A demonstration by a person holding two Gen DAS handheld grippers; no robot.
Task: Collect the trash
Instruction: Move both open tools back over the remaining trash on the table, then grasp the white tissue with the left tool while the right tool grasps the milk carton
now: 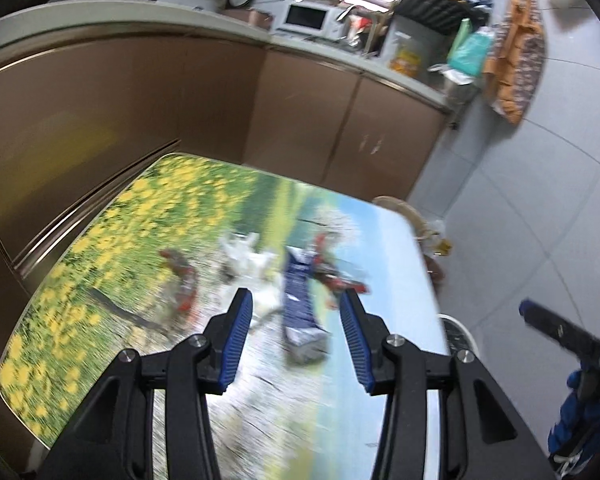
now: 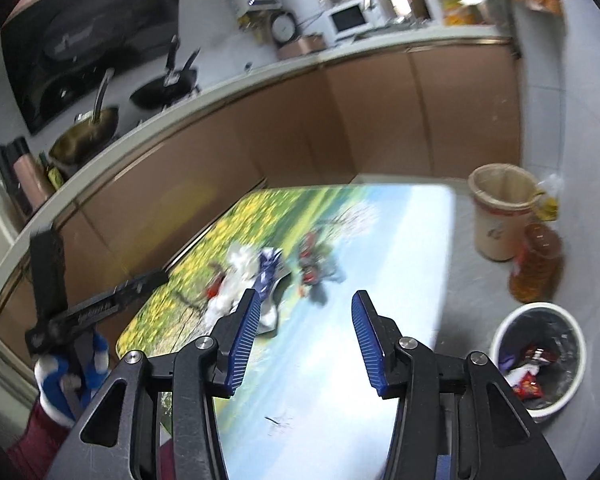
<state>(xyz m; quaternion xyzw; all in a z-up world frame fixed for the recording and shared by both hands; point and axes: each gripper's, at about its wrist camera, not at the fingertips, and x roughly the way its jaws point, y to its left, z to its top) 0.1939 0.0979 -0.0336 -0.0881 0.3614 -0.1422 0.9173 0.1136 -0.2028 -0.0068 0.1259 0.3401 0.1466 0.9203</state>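
Both my tongs — left gripper [image 1: 296, 320] and right gripper [image 2: 304, 320] — hung spread wide and empty above the table [image 2: 400, 280]. Blurred wrappers [image 2: 260, 276] lay mid-table; beyond its edge the bin [image 2: 540, 360] already held trash.

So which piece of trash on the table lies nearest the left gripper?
The blue wrapper, lying between the left gripper's open fingers; the white and red pieces lie farther off.
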